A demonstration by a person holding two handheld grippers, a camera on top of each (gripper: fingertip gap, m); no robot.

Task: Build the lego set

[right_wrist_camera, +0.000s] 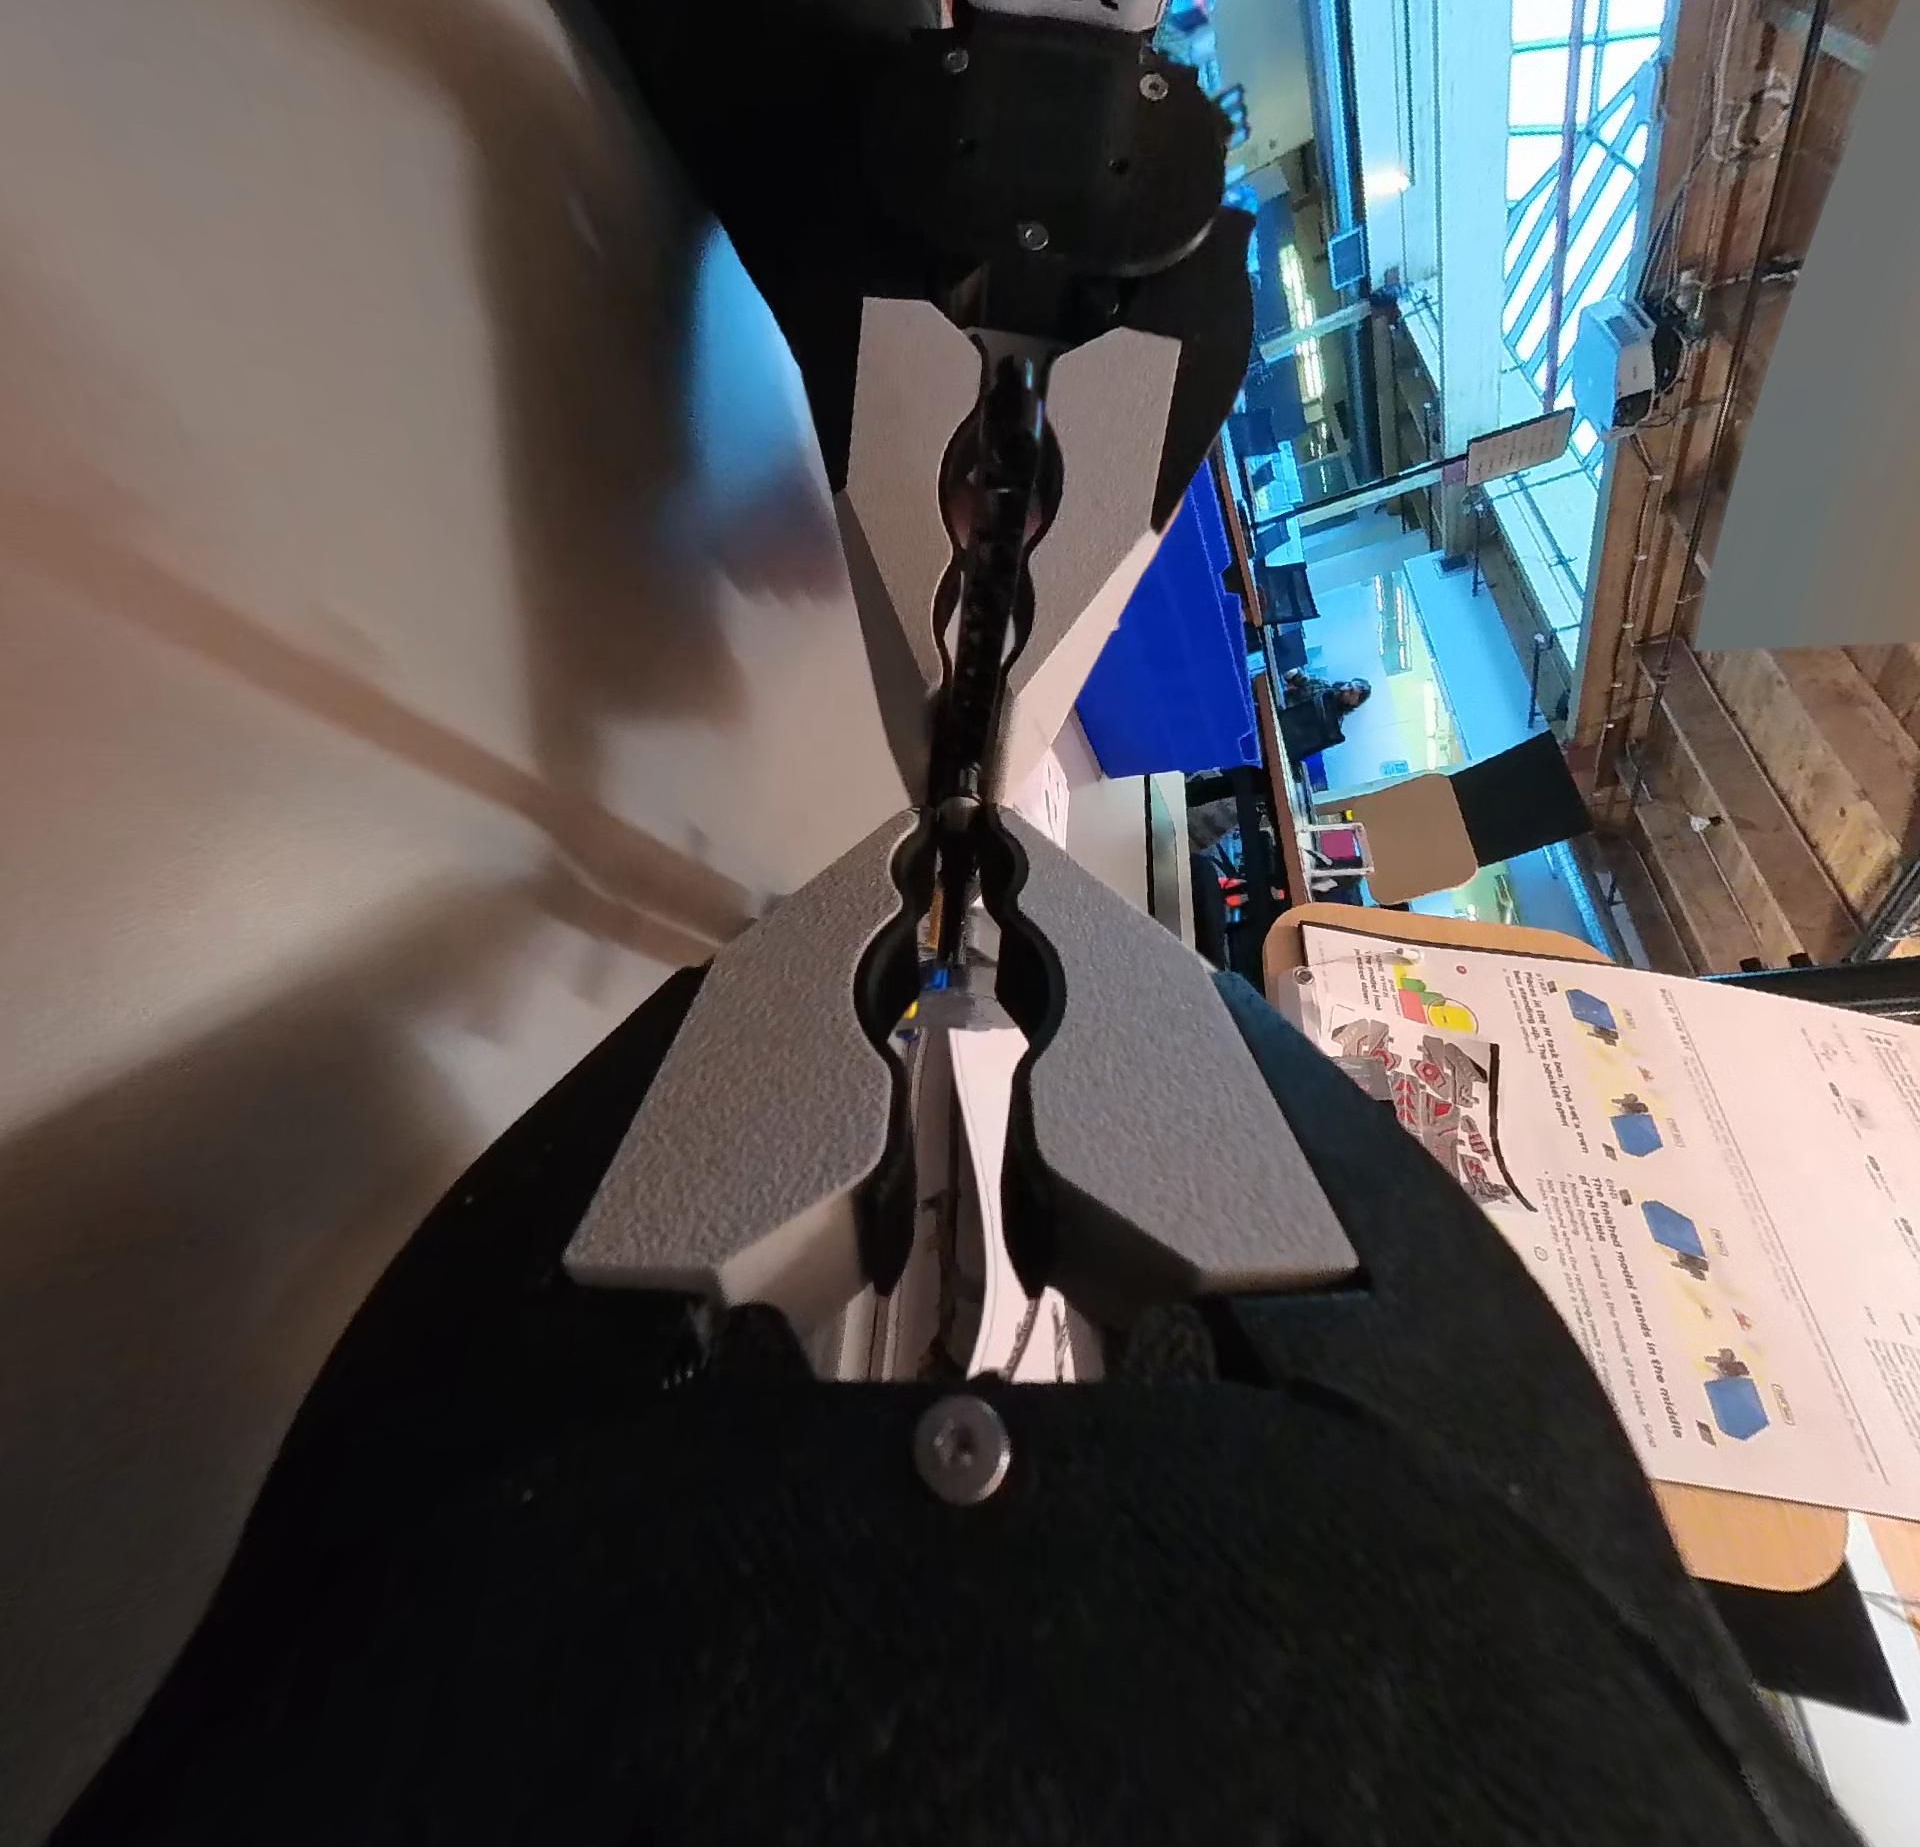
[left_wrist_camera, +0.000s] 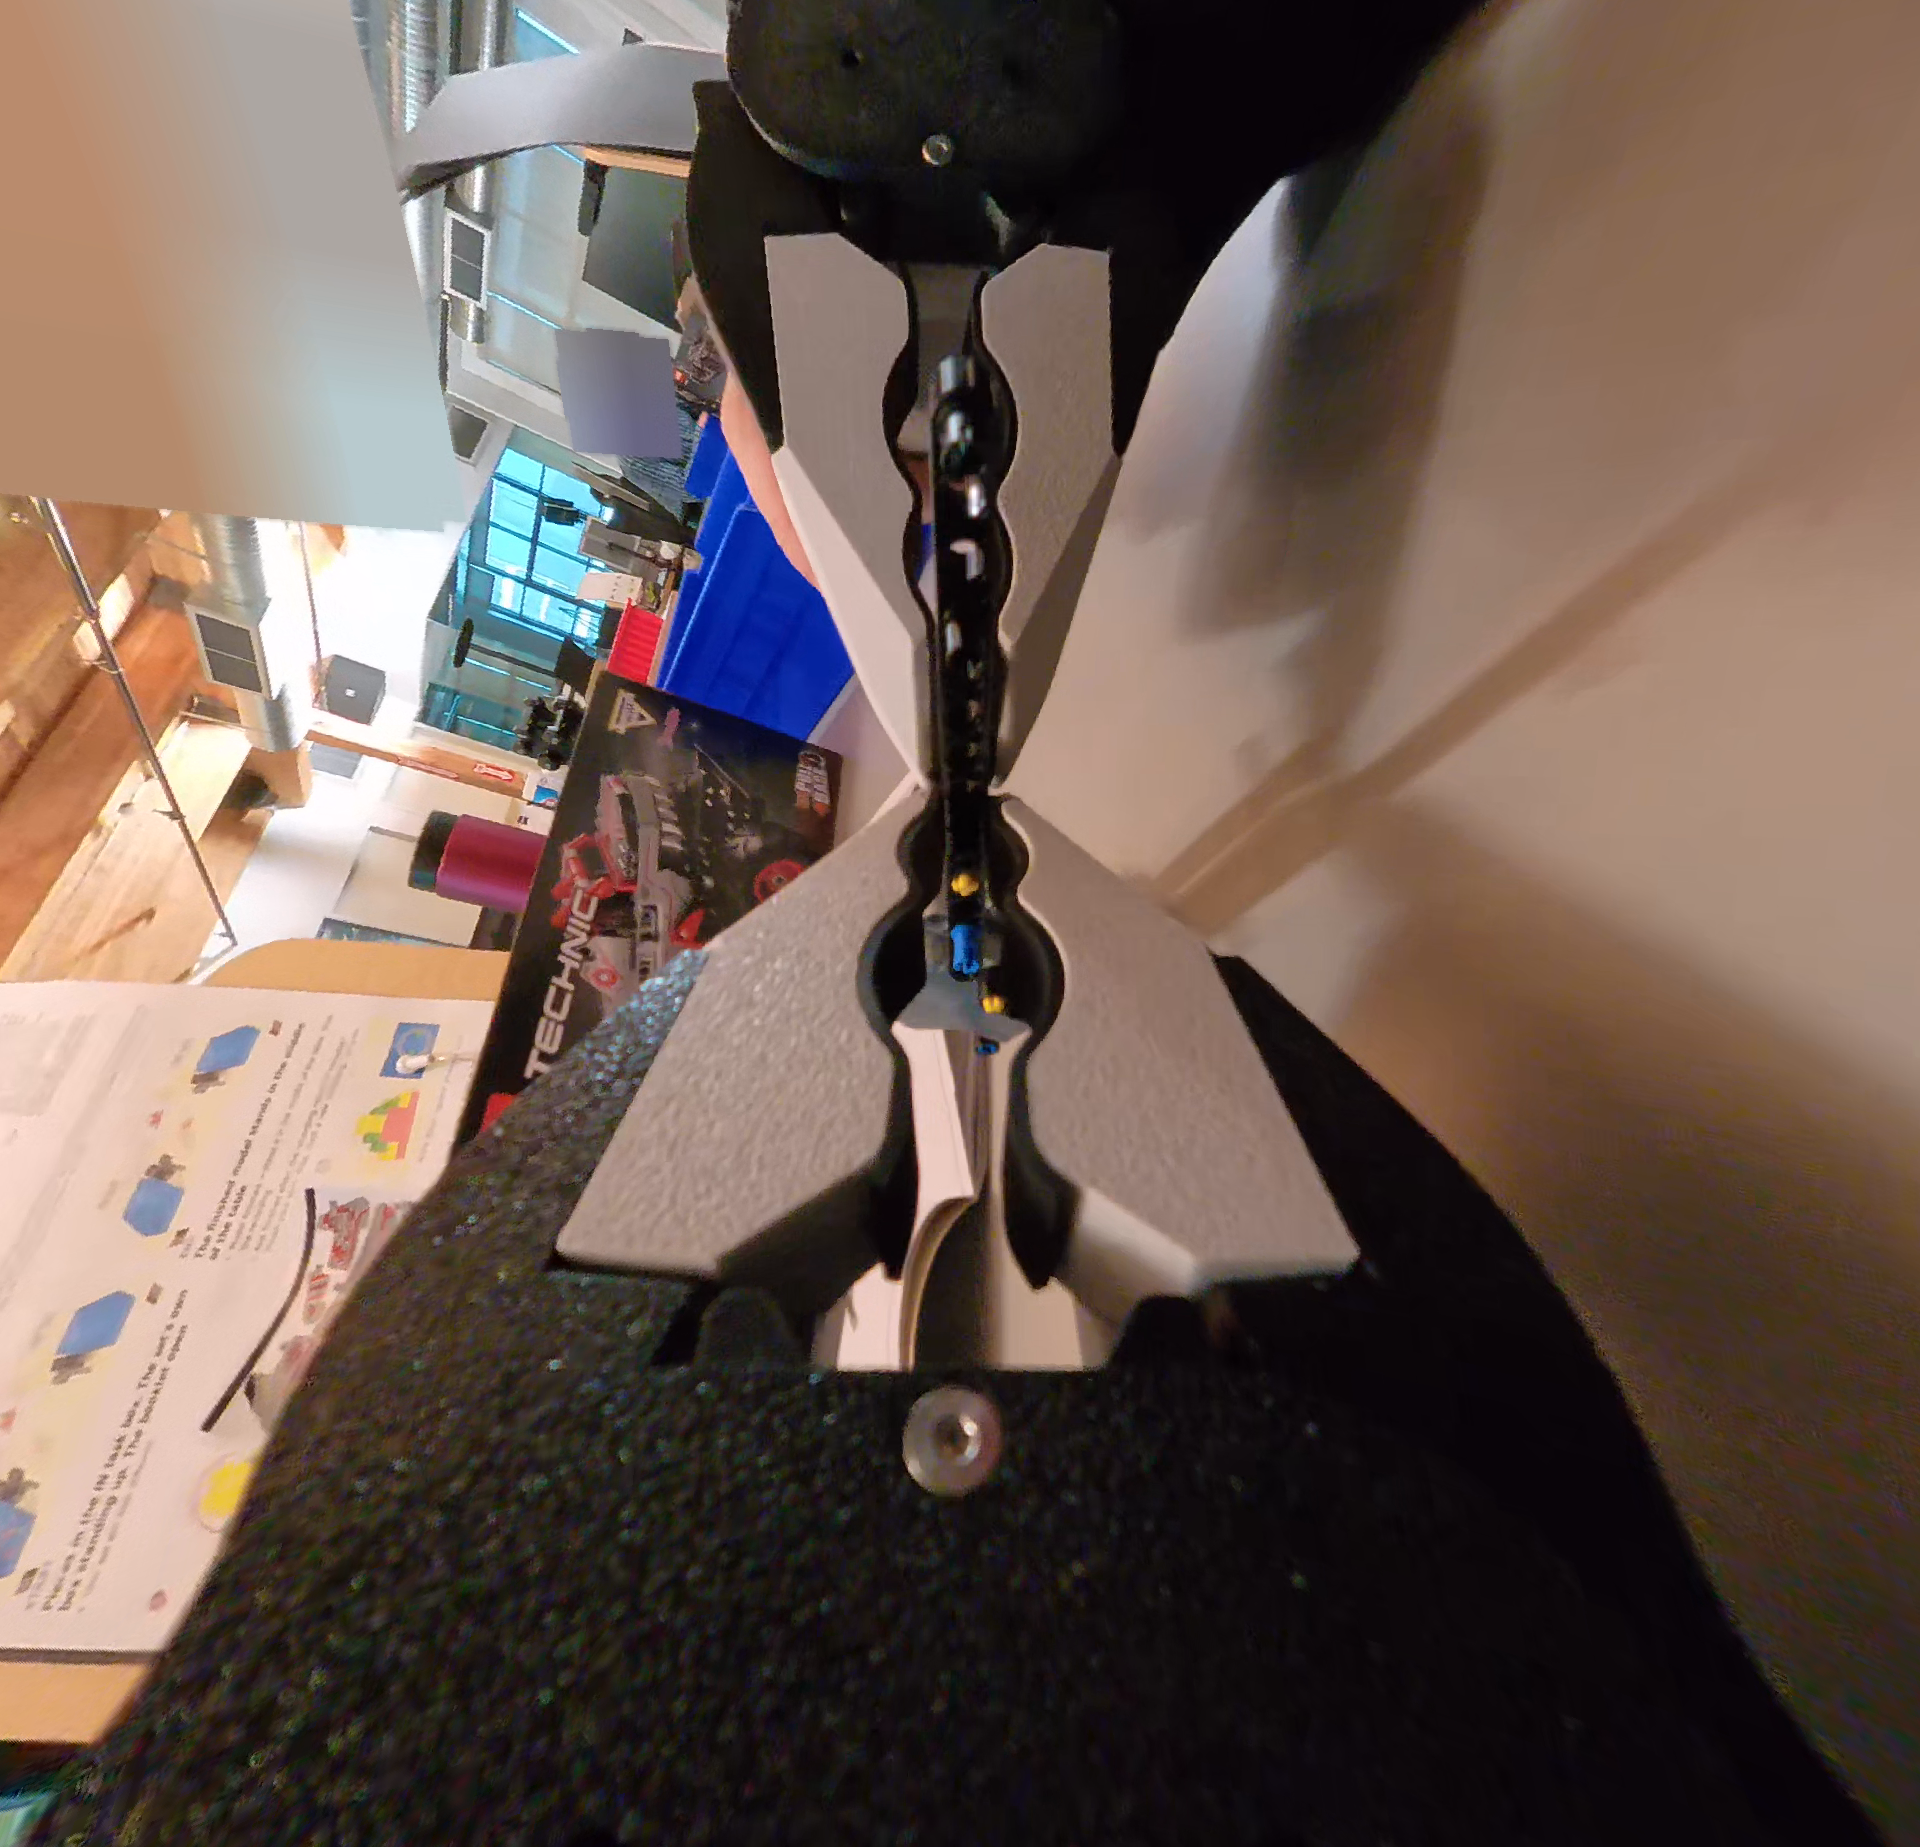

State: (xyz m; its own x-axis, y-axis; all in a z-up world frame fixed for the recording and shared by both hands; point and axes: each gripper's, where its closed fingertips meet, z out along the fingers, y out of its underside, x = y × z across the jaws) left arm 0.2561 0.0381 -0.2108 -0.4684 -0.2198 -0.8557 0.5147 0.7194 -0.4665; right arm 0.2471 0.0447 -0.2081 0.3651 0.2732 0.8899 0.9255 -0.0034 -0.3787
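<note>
A long black Lego beam assembly (left_wrist_camera: 968,592) is held in the air between my two grippers, which face each other tip to tip. Its near end carries a grey piece with blue and yellow pins (left_wrist_camera: 961,966). My left gripper (left_wrist_camera: 961,805) is shut on that end. My right gripper (left_wrist_camera: 961,758) comes in from the top and is shut along the far stretch of the beam. In the right wrist view the beam (right_wrist_camera: 977,602) runs up into the left gripper (right_wrist_camera: 966,784), my right gripper (right_wrist_camera: 956,823) is shut on it, and the grey pinned piece (right_wrist_camera: 951,1002) sits between its fingers.
The Lego set box (left_wrist_camera: 665,862) lies on the white table (left_wrist_camera: 1558,654) next to a printed instruction sheet (left_wrist_camera: 208,1226), also in the right wrist view (right_wrist_camera: 1662,1174). Blue bins (left_wrist_camera: 758,592) stand behind. A magenta bottle (left_wrist_camera: 483,857) is near the box. An open booklet (left_wrist_camera: 935,1174) lies below the grippers. Left and right tips are no more than a few centimetres apart.
</note>
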